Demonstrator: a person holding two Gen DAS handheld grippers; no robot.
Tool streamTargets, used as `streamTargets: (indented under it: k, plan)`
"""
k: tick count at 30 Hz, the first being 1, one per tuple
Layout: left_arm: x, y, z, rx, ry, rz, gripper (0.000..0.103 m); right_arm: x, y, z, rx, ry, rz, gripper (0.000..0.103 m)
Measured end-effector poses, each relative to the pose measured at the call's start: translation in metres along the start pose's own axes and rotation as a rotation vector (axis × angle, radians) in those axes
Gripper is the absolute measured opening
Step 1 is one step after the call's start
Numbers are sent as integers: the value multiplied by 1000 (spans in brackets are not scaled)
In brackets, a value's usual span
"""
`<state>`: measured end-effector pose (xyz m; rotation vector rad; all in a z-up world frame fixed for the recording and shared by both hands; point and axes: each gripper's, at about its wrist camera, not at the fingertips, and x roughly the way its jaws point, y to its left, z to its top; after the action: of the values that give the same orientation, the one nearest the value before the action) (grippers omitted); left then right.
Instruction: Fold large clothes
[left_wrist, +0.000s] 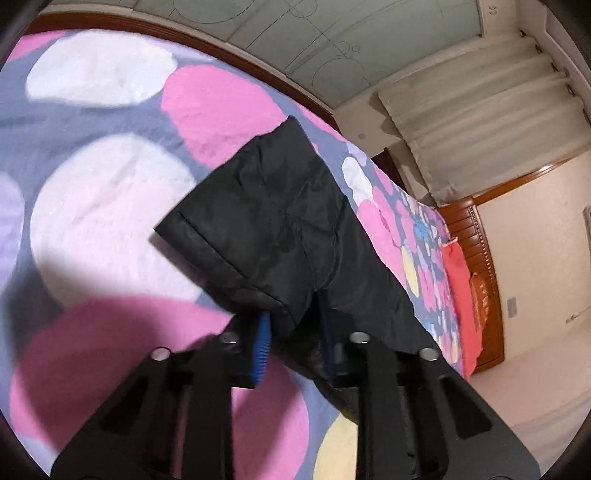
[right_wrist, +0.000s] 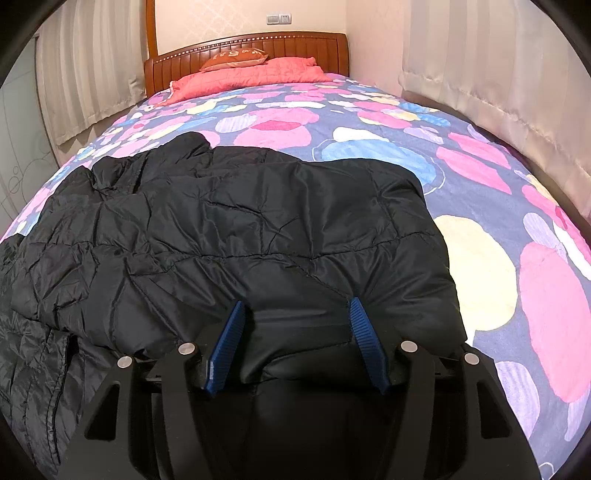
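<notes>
A black puffy jacket (right_wrist: 240, 221) lies spread across the near half of the bed. In the right wrist view its thick near edge bulges between the blue pads (right_wrist: 225, 343). My right gripper (right_wrist: 295, 306) stands fairly wide and squeezes that fold from both sides. In the left wrist view a sleeve-like end of the jacket (left_wrist: 266, 229) hangs raised over the bedspread. My left gripper (left_wrist: 295, 347) is shut on its lower edge. One blue pad (left_wrist: 262, 347) shows; the fabric hides the other.
The bedspread (right_wrist: 480, 184) is purple-grey with large pink, white and yellow blobs. A red quilt and an orange pillow (right_wrist: 236, 57) lie by the wooden headboard (right_wrist: 295, 40). Curtains (right_wrist: 480, 74) hang along both sides of the bed. A wardrobe door (left_wrist: 295, 37) stands beyond the bed's edge.
</notes>
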<state>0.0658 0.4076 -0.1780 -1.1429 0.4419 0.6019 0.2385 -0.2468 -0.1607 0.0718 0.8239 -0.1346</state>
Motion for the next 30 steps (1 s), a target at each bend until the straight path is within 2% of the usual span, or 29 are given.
streamTargets:
  k: [2,5,8,11,15,19,21,26,30]
  plan:
    - [-5,-17,2,82,-26,24,9,0,0,0,0,-1,0,60]
    - [-20,-55,-3,235,-106,43,8,0,0,0,0,-2,0,60]
    - [-37,-101,-19,404,-167,10,8,0,0,-1,0,-2,1,60]
    - [-52,-149,-55,558,-187,-51,7,-1,-1,0,4,-4,5,60]
    - [-53,-205,-111,730,-159,-128,7,-2,-2,1,10,-7,12,60]
    - [-49,-246,-193,912,-105,-187,6,-2,-2,1,14,-11,16,60]
    - [-39,-263,-227,968,-71,-205,6,-1,-3,0,17,-13,20,60]
    - [-25,-289,-315,1120,12,-248,6,-1,-4,-1,24,-17,31,60]
    - [-21,-296,-367,1192,71,-271,6,-1,-5,-1,27,-19,39,61]
